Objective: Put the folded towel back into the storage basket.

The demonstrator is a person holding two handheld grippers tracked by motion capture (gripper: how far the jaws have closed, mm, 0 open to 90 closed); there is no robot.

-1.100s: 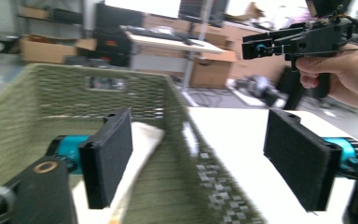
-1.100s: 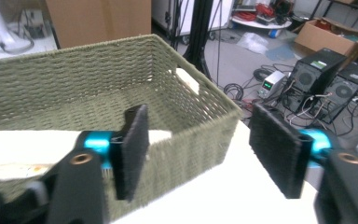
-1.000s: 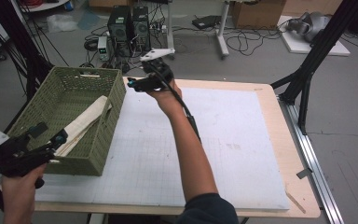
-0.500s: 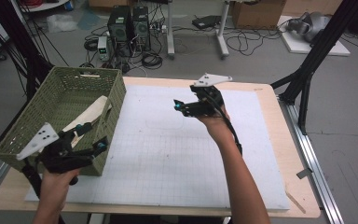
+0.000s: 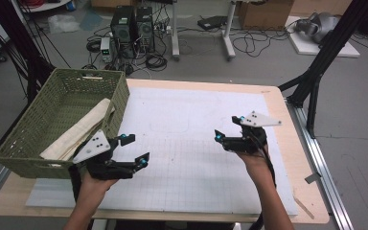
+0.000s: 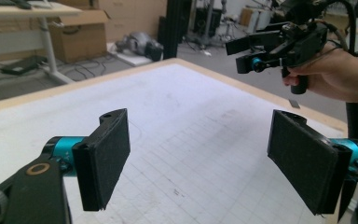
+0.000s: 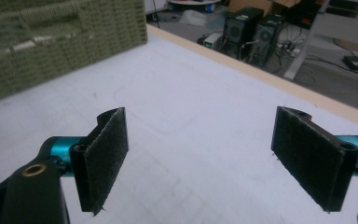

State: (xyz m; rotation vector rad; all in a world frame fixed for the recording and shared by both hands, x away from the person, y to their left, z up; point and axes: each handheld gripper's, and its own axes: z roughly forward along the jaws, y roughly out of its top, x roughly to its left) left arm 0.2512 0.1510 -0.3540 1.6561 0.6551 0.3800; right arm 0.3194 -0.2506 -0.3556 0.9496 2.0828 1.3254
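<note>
two hand-held grippers hover over a white gridded mat (image 5: 182, 143) on a wooden table (image 5: 287, 115). the left gripper (image 5: 134, 149), jaws spread wide with nothing between them, sits just beside a green woven basket (image 5: 38, 143) at the table's left edge. a folded beige cloth (image 5: 84, 127) lies inside the basket. the right gripper (image 5: 229, 128), also spread and empty, hangs over the mat's right half, well apart from the basket.

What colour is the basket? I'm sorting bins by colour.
Olive green weave; the basket shows best in the high view.
</note>
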